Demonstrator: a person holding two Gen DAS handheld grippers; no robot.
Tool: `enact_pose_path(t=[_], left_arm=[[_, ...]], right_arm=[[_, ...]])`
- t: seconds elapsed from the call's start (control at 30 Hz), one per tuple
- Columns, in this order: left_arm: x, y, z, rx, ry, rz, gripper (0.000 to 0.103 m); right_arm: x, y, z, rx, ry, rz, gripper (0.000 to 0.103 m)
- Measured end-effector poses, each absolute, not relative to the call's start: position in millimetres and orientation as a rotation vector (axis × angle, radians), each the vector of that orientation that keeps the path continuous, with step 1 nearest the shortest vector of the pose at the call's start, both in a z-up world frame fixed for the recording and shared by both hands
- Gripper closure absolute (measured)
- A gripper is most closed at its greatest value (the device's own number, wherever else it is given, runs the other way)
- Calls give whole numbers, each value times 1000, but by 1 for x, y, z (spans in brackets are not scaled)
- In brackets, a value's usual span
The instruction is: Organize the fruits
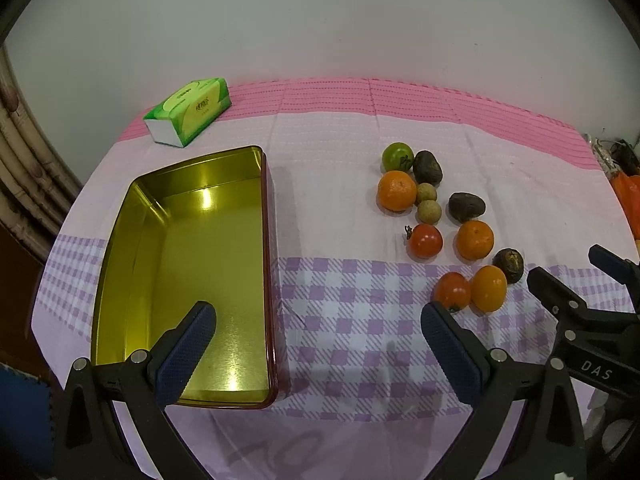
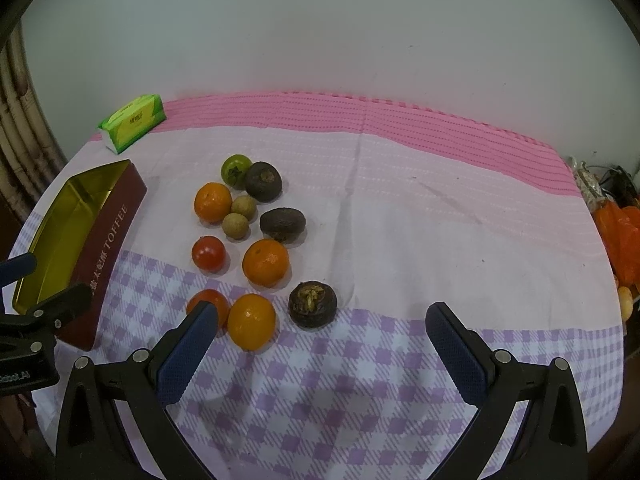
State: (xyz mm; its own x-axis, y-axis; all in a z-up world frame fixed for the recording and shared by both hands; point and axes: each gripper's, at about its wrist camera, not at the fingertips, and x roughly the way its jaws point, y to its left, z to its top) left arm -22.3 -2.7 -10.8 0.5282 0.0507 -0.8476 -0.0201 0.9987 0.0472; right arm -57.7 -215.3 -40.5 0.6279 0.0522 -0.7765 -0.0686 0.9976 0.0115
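An empty gold-lined tin (image 1: pixel 192 272) with dark red sides stands on the left; it also shows in the right wrist view (image 2: pixel 104 240). A cluster of fruits lies to its right: oranges (image 2: pixel 265 262), red tomatoes (image 2: pixel 208 253), a green tomato (image 2: pixel 236 170), dark brown fruits (image 2: pixel 313 304) and two small tan longans (image 2: pixel 236 225). My left gripper (image 1: pixel 318 320) is open and empty, between the tin and the fruits. My right gripper (image 2: pixel 322 320) is open and empty, just in front of the nearest orange (image 2: pixel 252 322) and dark fruit.
A green tissue pack (image 1: pixel 188 110) lies at the back left of the pink and purple checked tablecloth (image 1: pixel 360 320). A white wall stands behind the table. Orange bags (image 2: pixel 620 236) sit off the right edge.
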Motion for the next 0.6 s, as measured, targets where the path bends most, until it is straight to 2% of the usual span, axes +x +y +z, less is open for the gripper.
enact_pose_path(t=[0.6], left_arm=[[-23, -7, -13, 46, 1024, 39, 1]], right_arm=[[-57, -219, -40, -5, 894, 69, 0]])
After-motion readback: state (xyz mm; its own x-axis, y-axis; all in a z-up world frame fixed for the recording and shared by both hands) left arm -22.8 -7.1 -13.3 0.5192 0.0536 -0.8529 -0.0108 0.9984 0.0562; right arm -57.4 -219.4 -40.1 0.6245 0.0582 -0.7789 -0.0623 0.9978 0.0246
